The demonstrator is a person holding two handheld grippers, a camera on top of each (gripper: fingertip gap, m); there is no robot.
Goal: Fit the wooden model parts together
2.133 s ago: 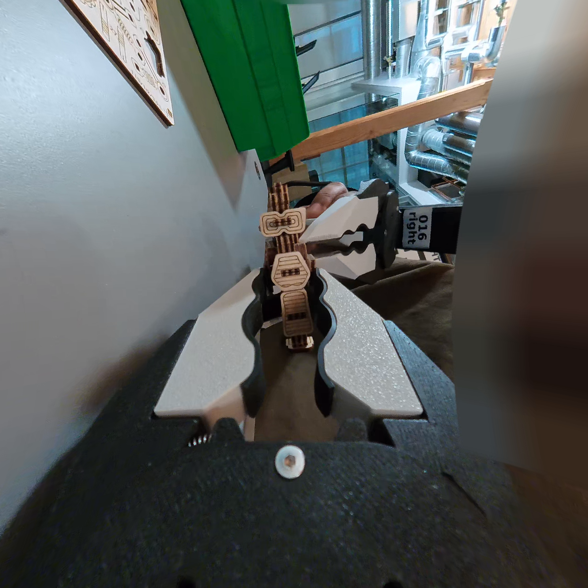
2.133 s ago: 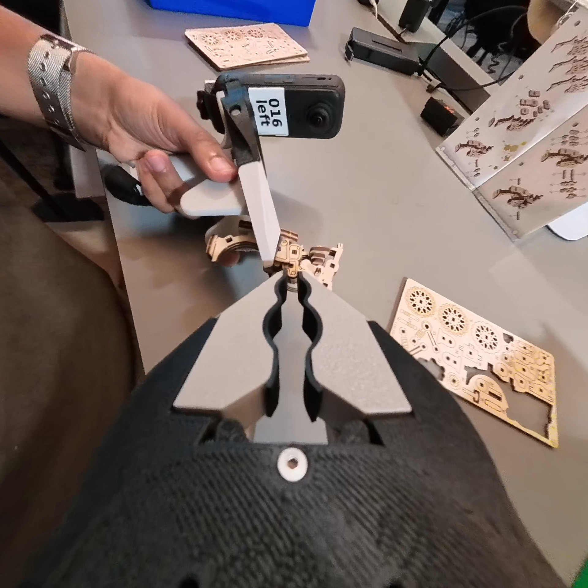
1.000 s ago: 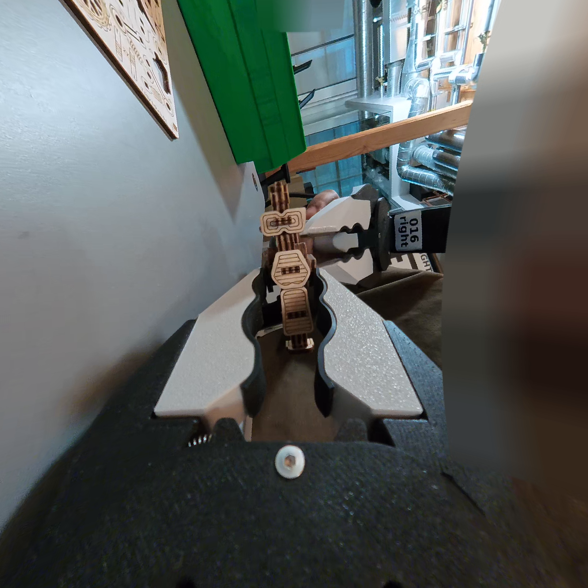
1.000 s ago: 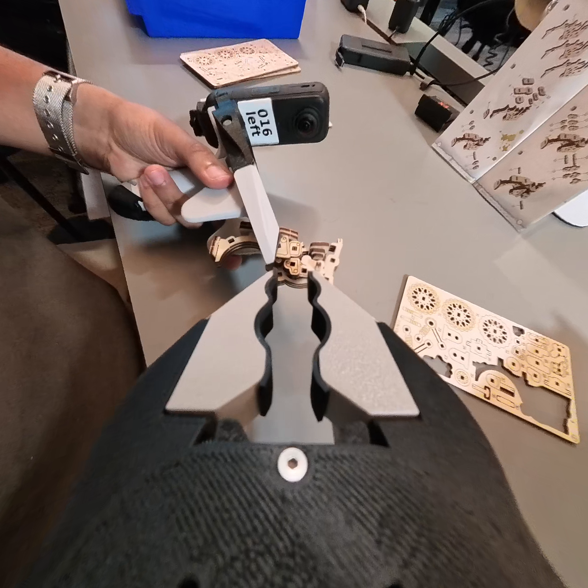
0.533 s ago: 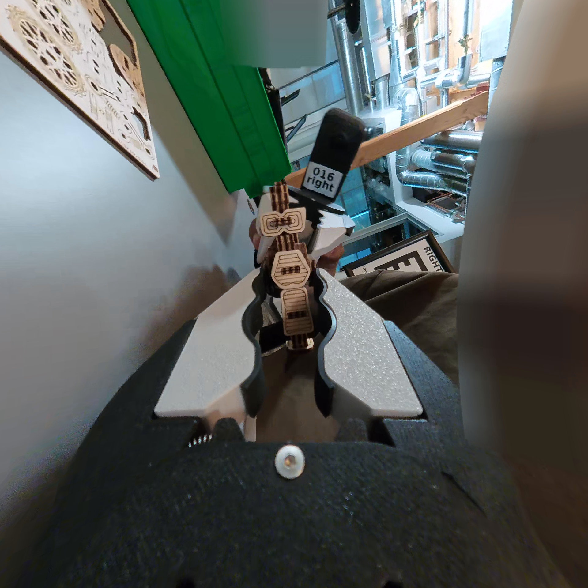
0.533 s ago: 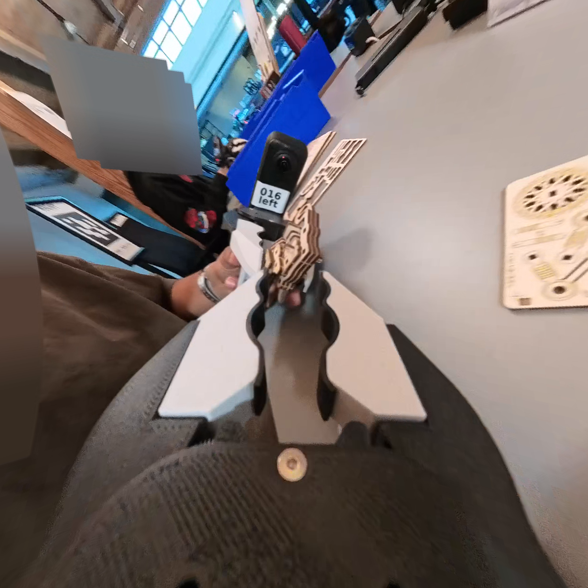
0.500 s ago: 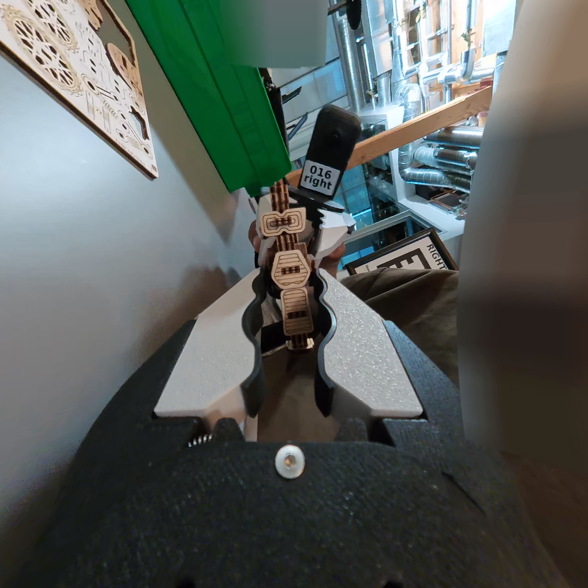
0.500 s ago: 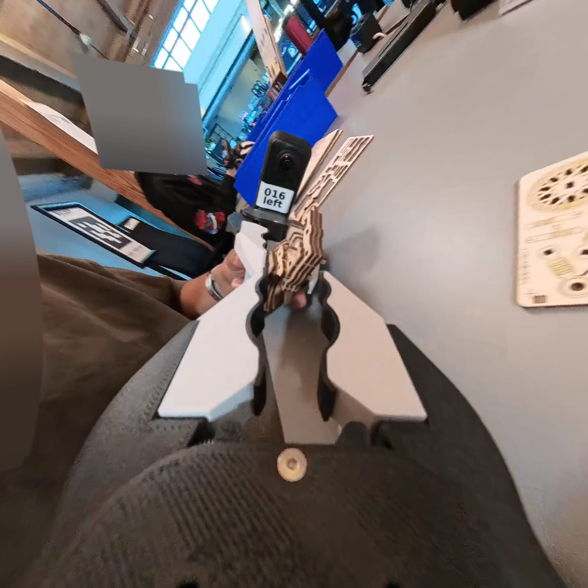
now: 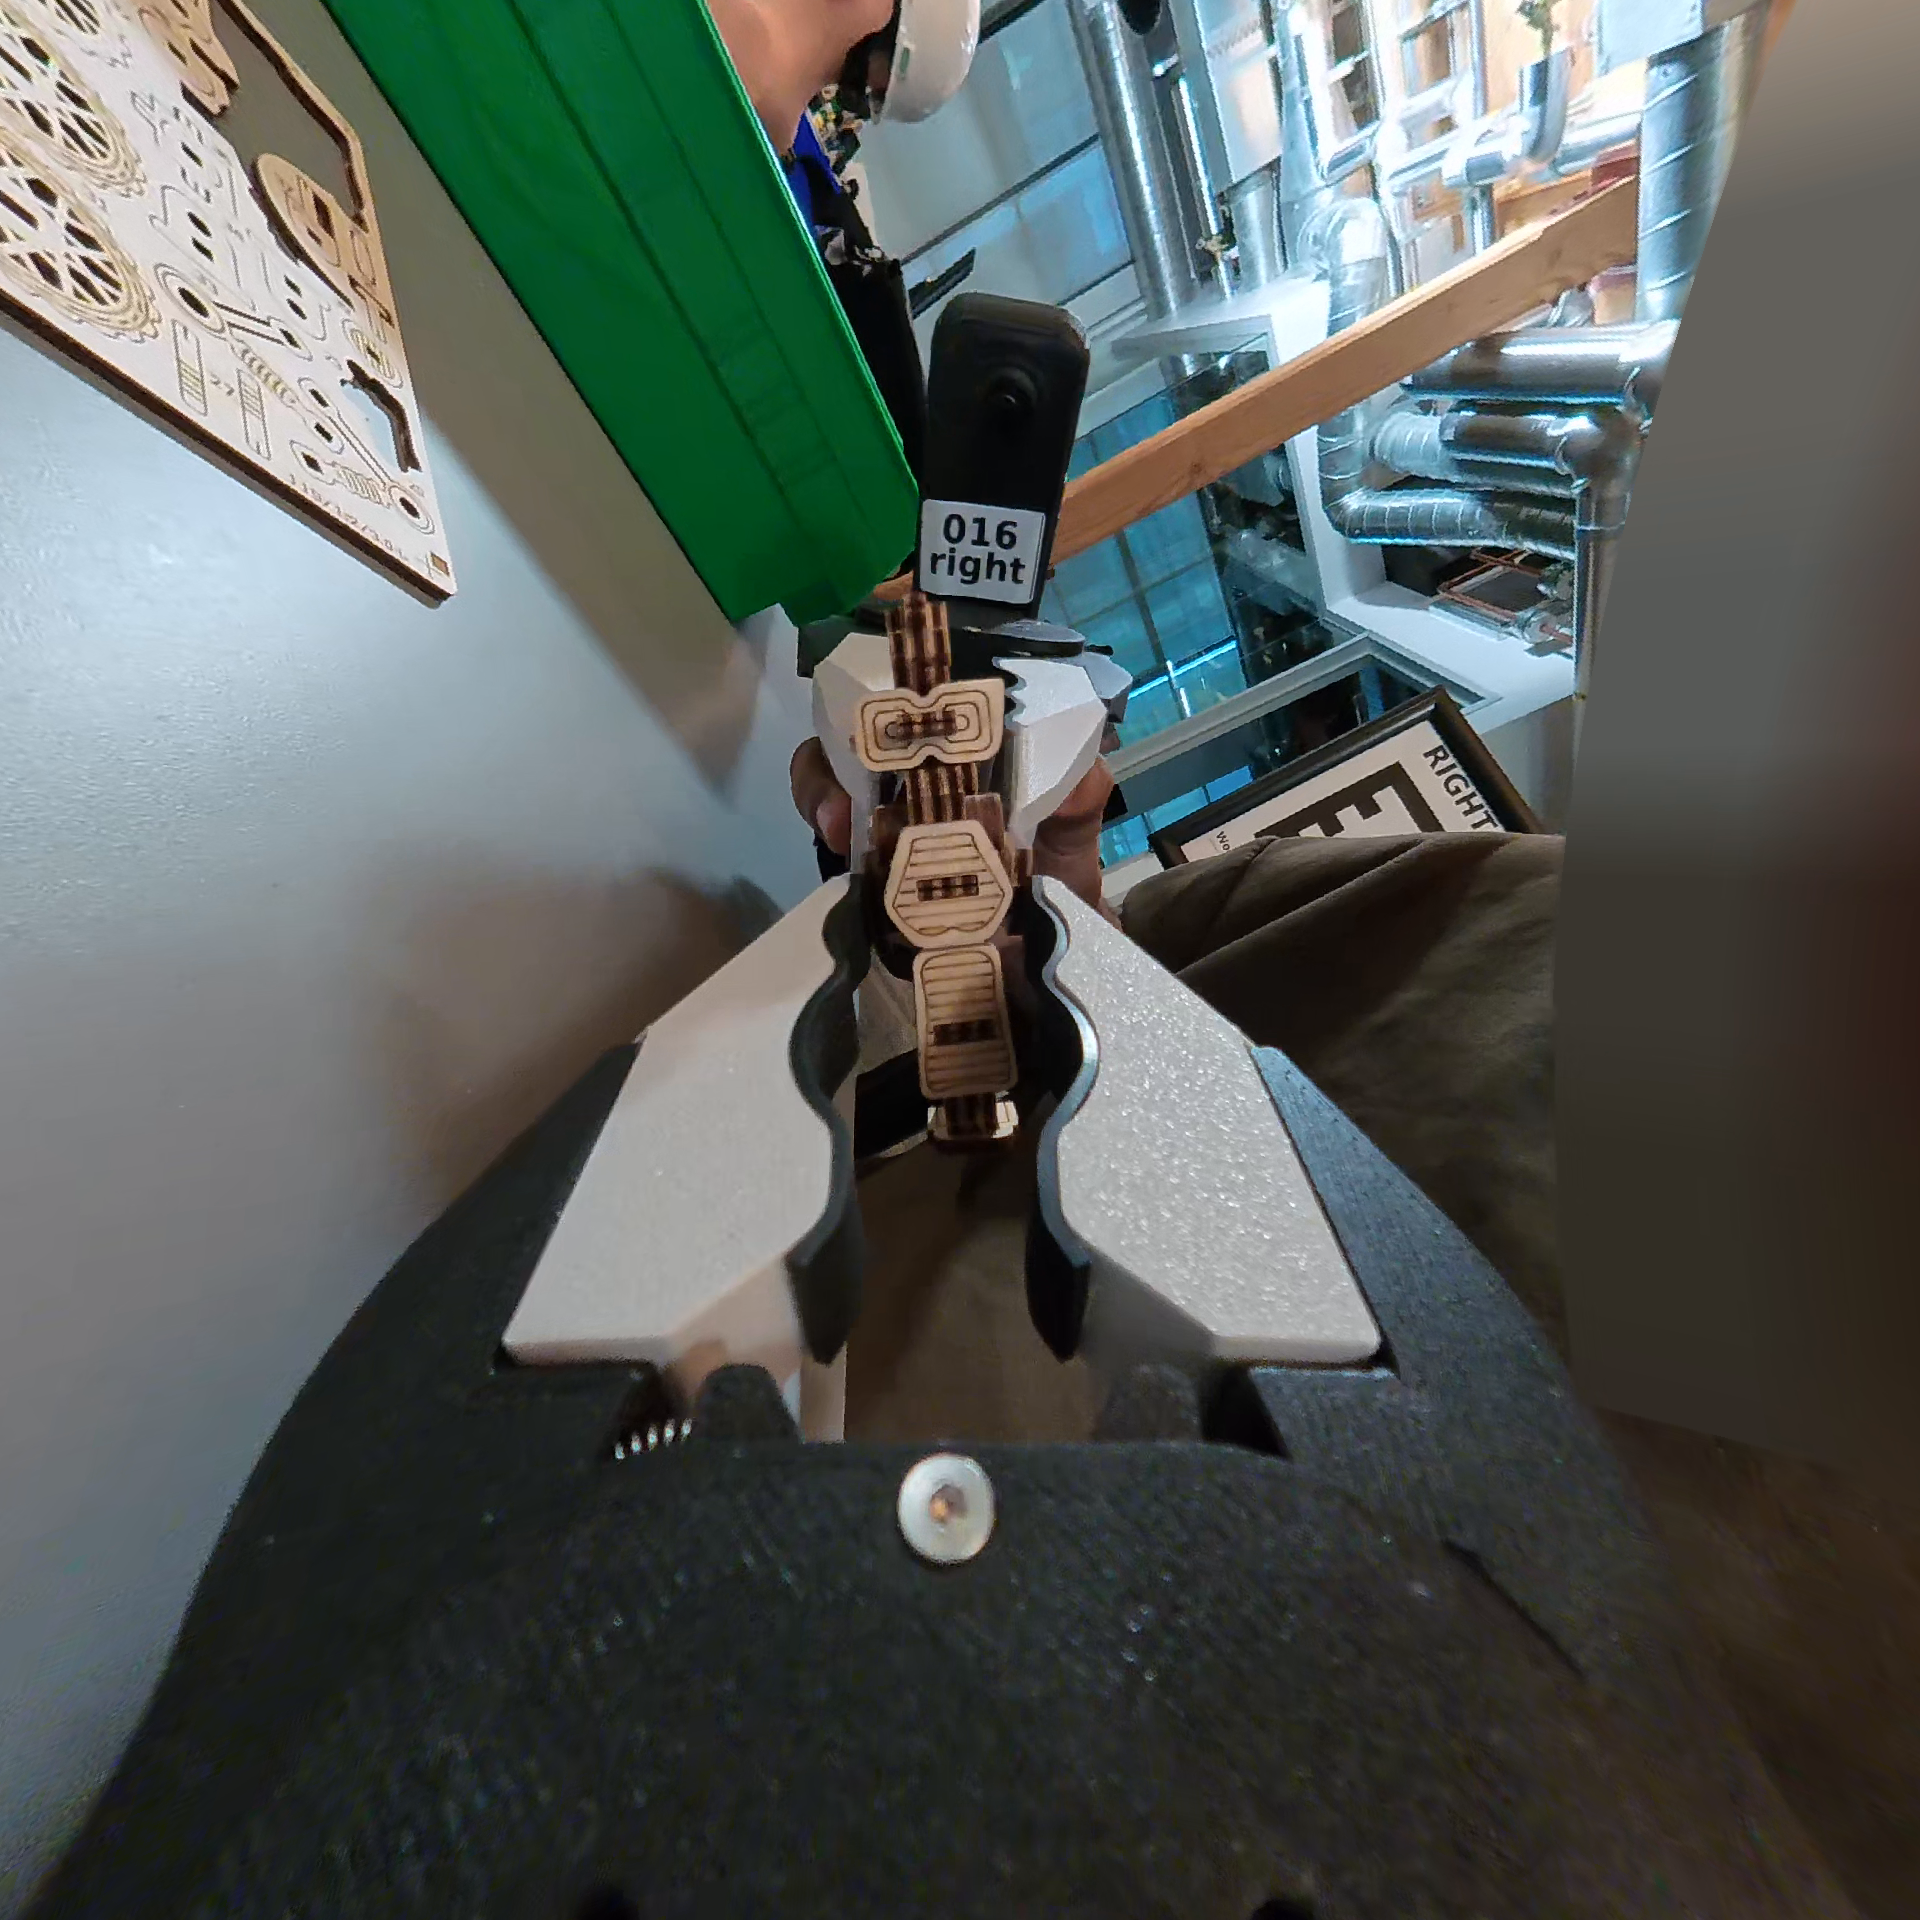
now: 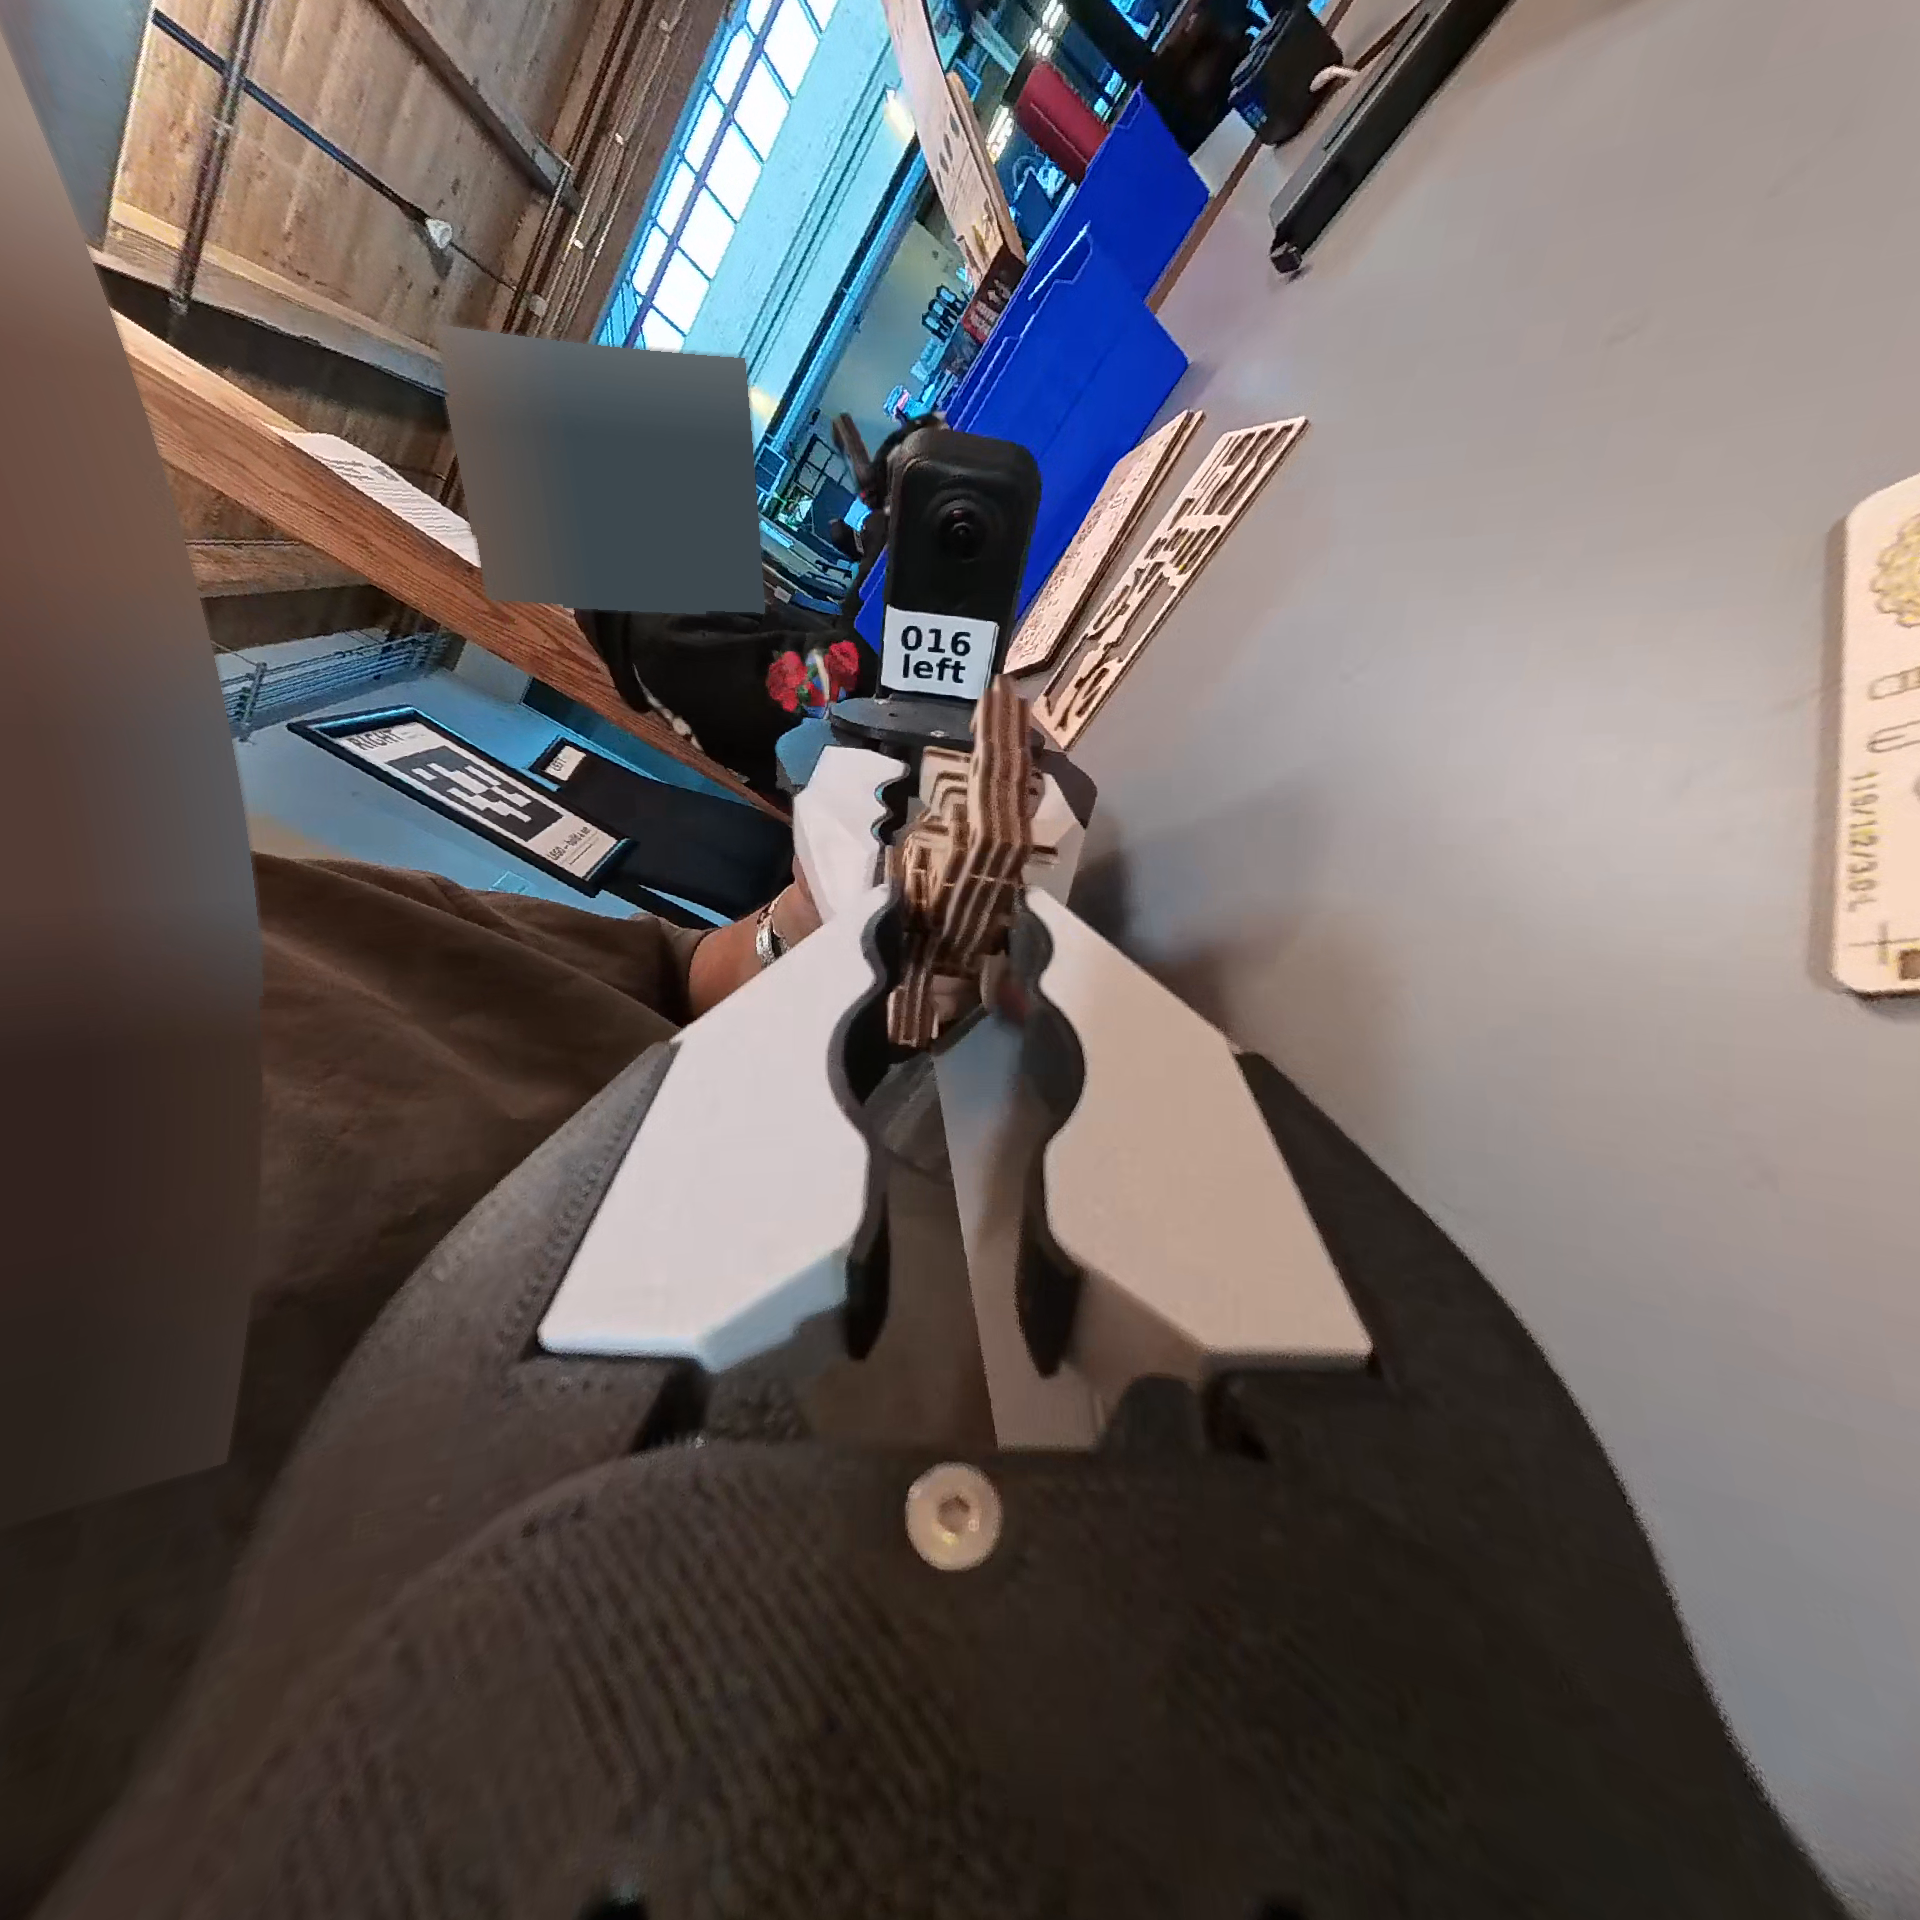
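The wooden model [image 9: 948,883], a narrow stack of laser-cut plywood layers with engraved plates on top, is held in the air between both grippers. My left gripper [image 9: 948,909] is shut on its near end in the left wrist view. My right gripper [image 10: 956,912] is shut on the other end of the model [image 10: 961,873]. The two grippers face each other, tip to tip. The right gripper [image 9: 961,717] shows beyond the model in the left wrist view, and the left gripper [image 10: 940,800] shows beyond it in the right wrist view. Both views are tilted sideways to the grey table [image 10: 1507,623].
A plywood part sheet [image 9: 208,270] lies on the table beside a green box [image 9: 644,260]. A blue box [image 10: 1070,343] and more wooden sheets [image 10: 1174,540] lie farther off, another sheet [image 10: 1881,748] at the right. A person's brown clothing [image 10: 436,1039] is just below the grippers. Less than 4 cm separates the two grippers' tips.
The right gripper swung from above the table to face the left gripper and closed on the model's far end. Both views rolled sideways.
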